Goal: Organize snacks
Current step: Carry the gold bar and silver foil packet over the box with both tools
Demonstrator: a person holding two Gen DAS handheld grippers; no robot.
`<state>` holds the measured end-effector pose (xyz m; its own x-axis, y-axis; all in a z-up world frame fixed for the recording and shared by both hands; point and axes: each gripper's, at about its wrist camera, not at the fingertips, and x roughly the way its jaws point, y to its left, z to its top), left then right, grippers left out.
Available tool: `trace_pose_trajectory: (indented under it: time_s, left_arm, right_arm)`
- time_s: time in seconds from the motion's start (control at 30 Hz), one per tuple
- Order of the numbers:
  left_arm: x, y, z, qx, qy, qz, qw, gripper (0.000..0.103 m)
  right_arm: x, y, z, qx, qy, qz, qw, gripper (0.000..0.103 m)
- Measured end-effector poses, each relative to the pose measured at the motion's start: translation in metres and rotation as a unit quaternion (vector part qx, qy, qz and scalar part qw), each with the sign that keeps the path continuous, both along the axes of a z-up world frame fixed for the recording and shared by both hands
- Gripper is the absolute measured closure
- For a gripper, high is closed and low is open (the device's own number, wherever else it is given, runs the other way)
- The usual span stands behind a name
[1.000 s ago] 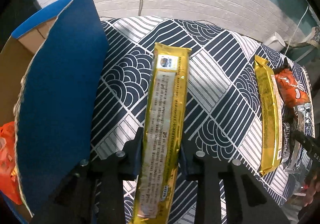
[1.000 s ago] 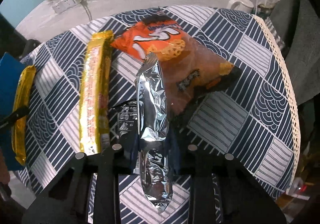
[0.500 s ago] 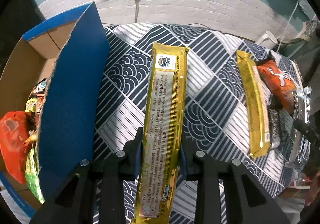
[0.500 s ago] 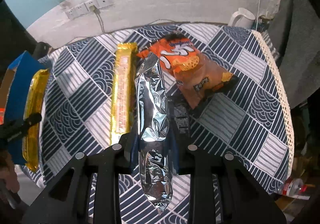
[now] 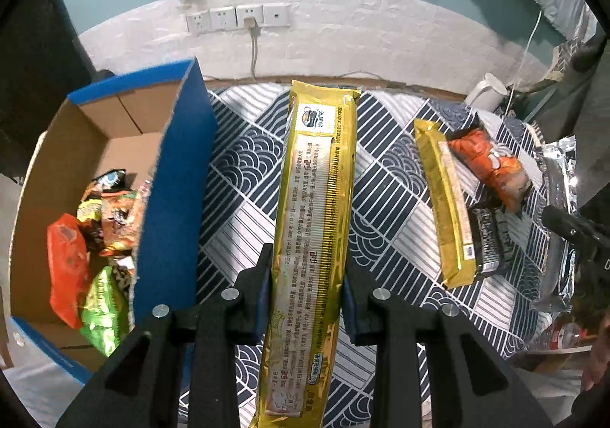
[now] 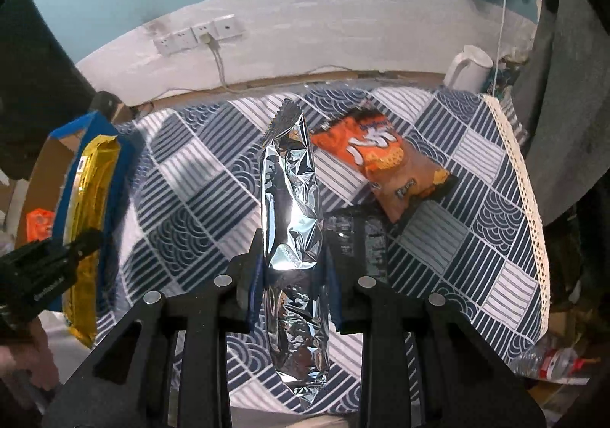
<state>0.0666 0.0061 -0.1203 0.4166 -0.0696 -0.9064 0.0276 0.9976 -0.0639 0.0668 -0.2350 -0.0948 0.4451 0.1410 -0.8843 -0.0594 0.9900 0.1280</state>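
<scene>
the left gripper (image 5: 307,287) is clamped on a long gold biscuit pack (image 5: 316,222), gripped near its lower third, so most of its length sticks out toward 12 o'clock above the patterned tablecloth (image 5: 244,176). the right gripper (image 6: 291,275) is closed on a silver foil pack (image 6: 291,199), also held low on its length.

risk: both packs are long and held off-centre, so a quick swing could let them pivot or slide out of the pads; the crinkled foil looks the slipperier of the 2. the gold pack's far end could also catch the upright blue flap (image 5: 179,176) of the cardboard box (image 5: 72,145) at 9 o'clock.

room: the box is open on top, with snack bags already piled at its near end and bare cardboard at its far end. on the cloth, at 3 o'clock in the left view, a second gold pack (image 5: 446,206), an orange chip bag (image 5: 492,164) and a black packet (image 5: 488,237) lie close together. the cloth's lace edge (image 6: 522,176) marks the table's drop-off at 3 o'clock in the right view.
</scene>
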Motion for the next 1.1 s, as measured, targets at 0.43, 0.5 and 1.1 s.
trace_pose_trajectory:
  time_s: [0.43,0.5,1.1]
  left_arm:
    - [-0.015,0.02,0.042,-0.014,-0.038,0.005,0.9992,0.072]
    - [-0.017,0.024,0.047,-0.015,-0.044,0.008,0.9989,0.072]
    - [-0.03,0.111,0.075,-0.035,-0.075,0.059,0.9948,0.072]
  right_arm:
    - [-0.009,0.044,0.044,0.005,-0.039,0.039,0.998,0.077]
    - [-0.009,0.053,0.048,0.007,-0.042,0.046,0.998,0.077]
    - [0.005,0.152,0.074,0.015,-0.063,0.121,0.991,0.077]
